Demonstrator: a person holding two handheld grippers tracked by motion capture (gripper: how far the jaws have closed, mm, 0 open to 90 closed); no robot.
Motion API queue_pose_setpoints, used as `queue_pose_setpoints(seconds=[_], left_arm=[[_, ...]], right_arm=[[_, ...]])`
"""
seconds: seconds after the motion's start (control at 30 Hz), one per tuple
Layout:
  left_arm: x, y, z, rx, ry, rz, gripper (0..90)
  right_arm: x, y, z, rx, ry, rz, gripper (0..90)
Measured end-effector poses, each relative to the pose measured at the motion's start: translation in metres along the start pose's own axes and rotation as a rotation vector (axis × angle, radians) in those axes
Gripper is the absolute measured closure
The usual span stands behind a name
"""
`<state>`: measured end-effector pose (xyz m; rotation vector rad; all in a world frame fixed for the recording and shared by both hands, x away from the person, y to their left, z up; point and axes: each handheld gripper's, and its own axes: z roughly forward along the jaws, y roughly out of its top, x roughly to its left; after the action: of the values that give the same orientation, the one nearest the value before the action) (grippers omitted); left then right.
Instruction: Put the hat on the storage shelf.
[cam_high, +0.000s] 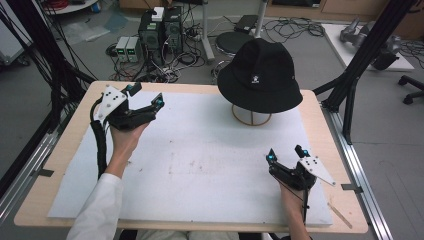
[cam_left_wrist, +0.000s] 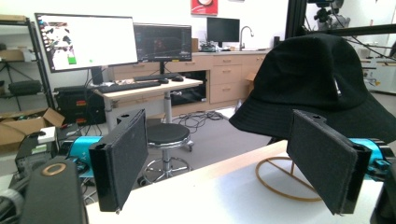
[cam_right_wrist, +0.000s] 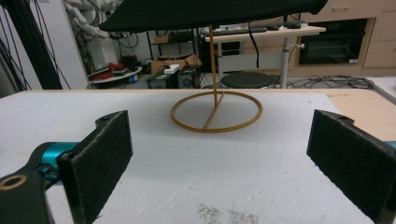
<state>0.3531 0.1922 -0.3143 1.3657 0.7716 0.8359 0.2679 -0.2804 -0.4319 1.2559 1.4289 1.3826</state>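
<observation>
A black bucket hat (cam_high: 260, 75) with a small white logo rests on a thin wooden stand (cam_high: 251, 116) at the back right of the white mat. The hat (cam_left_wrist: 322, 79) fills the right of the left gripper view, and its brim (cam_right_wrist: 205, 11) spans the top of the right gripper view above the stand's ring (cam_right_wrist: 215, 112). My left gripper (cam_high: 147, 95) is held above the mat's back left corner, open, with nothing between its pads. My right gripper (cam_high: 286, 153) sits low at the front right, open and empty, pointing toward the stand.
The white mat (cam_high: 200, 160) covers a wooden table (cam_high: 75, 135). Behind the table are computer towers (cam_high: 160, 30), cables and a round stool (cam_high: 234, 42). Black frame posts (cam_high: 367, 45) stand at the right edge. A desk with monitors (cam_left_wrist: 112, 42) lies beyond the table.
</observation>
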Motion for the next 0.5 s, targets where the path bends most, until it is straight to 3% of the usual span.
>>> queue_pose_setpoints(seconds=[0.5], left_arm=[[0.023, -0.029, -0.053, 0.012, 0.098, -0.022, 20.4]], right_arm=[[0.003, -0.001, 0.001, 0.011, 0.015, 0.001, 5.9]])
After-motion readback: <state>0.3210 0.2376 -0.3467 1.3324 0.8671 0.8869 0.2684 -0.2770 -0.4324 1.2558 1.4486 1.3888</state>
